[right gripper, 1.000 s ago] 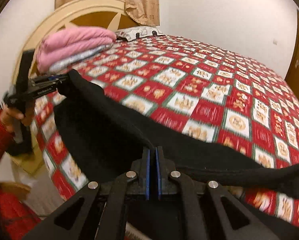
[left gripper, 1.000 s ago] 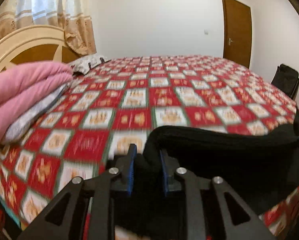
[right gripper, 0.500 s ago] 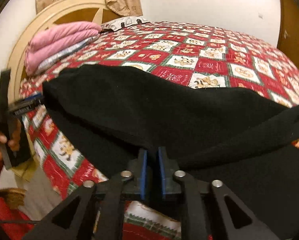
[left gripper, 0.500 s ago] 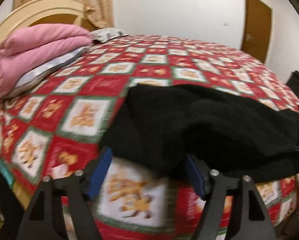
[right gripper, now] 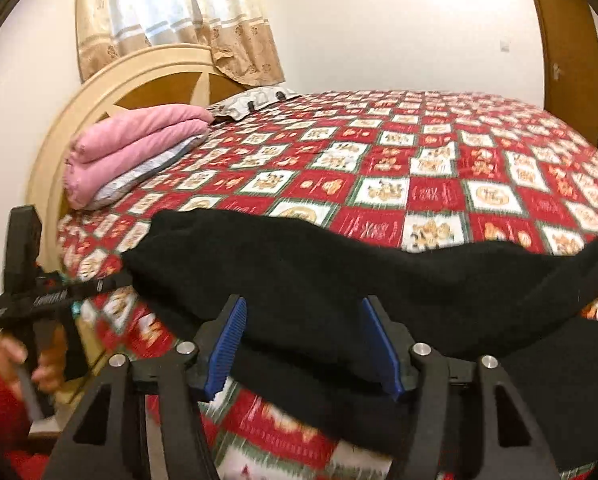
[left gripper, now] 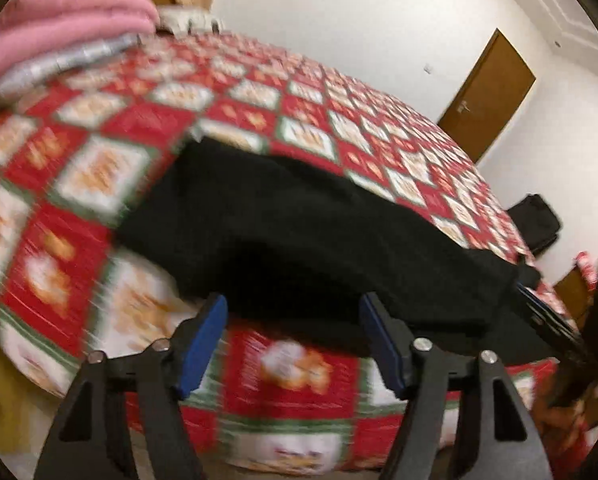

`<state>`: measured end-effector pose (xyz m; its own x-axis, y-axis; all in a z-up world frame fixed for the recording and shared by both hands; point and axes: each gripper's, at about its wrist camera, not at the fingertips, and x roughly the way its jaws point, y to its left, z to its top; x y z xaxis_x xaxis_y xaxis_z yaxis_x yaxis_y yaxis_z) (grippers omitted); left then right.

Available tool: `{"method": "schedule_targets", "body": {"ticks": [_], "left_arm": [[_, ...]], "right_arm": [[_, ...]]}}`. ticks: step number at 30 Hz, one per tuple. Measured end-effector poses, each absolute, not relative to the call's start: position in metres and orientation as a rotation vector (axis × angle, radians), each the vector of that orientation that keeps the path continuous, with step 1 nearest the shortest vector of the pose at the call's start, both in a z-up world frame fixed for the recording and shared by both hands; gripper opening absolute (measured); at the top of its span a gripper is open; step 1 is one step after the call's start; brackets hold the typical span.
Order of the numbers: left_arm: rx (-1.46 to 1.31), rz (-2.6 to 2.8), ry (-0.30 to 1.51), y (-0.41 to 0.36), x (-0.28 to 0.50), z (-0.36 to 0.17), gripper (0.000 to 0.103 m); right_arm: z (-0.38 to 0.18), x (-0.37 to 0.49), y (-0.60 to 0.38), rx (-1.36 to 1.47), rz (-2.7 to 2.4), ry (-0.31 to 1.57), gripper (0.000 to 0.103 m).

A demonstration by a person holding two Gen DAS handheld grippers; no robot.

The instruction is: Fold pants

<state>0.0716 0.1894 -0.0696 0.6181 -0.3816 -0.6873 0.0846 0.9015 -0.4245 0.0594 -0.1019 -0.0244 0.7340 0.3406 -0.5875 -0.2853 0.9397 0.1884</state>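
Two grippers we are holding low at the bed's near edge: our left gripper (left gripper: 293,334) and right gripper (right gripper: 301,342) are both gaping wide, gripping nothing. One pair of black fleece pants (right gripper: 319,276) is lying folded across the red checkered patchwork bedspread (right gripper: 439,168), near one folded pink blanket (right gripper: 139,140).

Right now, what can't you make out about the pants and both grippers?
- black pants: right end cut off by the right wrist frame edge; near edge hidden behind the right gripper, so leg count and layers are unclear.
- Fold quality: fabric is uniformly dark, no creases readable; left wrist view is motion-blurred.
- left gripper: open, but whether its fingers touch the pants is blurred.
- bed: front edge hidden by both grippers.
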Motion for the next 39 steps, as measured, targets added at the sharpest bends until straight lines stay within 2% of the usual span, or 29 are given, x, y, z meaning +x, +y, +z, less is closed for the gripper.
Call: {"method": "schedule_targets", "body": {"ticks": [5,9,12,15,16,18,19,20,24,30,33,36,39], "left_arm": [[-0.420,-0.305,0.851,0.182,0.078,-0.074,0.064],[-0.591,-0.268,0.817,0.204,0.090,-0.073,0.075],[-0.587,-0.225,0.815,0.207,0.098,-0.075,0.075],[-0.715,-0.206,0.774,0.221,0.100,-0.078,0.073],[-0.735,-0.199,0.765,0.224,0.100,-0.079,0.070],[-0.737,-0.163,0.766,0.227,0.102,-0.080,0.050],[-0.722,-0.155,0.764,0.227,0.102,-0.081,0.025],[-0.703,-0.163,0.763,0.226,0.103,-0.083,0.009],[-0.621,-0.150,0.757,0.225,0.103,-0.078,0.008],[-0.395,-0.131,0.651,0.217,0.096,-0.036,0.006],[-0.301,-0.106,0.671,0.228,0.099,-0.045,0.007],[-0.221,-0.130,0.853,0.235,0.118,-0.084,0.013],[-0.191,-0.143,0.824,0.234,0.111,-0.079,0.017]], "right_arm": [[-0.039,0.074,-0.080,0.037,0.373,0.682,0.049],[-0.053,0.074,-0.079,0.099,0.392,0.729,0.049],[-0.056,0.073,-0.079,0.108,0.397,0.739,0.049],[-0.053,0.070,-0.078,0.093,0.390,0.725,0.049],[-0.052,0.069,-0.078,0.085,0.387,0.721,0.049],[-0.052,0.069,-0.077,0.077,0.386,0.720,0.049],[-0.053,0.070,-0.076,0.074,0.384,0.723,0.049],[-0.054,0.070,-0.075,0.071,0.382,0.728,0.049],[-0.054,0.075,-0.076,0.077,0.378,0.735,0.049],[-0.039,0.081,-0.071,0.080,0.388,0.704,0.049],[-0.043,0.085,-0.062,0.083,0.420,0.716,0.049],[-0.068,0.093,-0.045,0.104,0.471,0.820,0.049],[-0.077,0.084,-0.031,0.033,0.464,0.800,0.053]]}}
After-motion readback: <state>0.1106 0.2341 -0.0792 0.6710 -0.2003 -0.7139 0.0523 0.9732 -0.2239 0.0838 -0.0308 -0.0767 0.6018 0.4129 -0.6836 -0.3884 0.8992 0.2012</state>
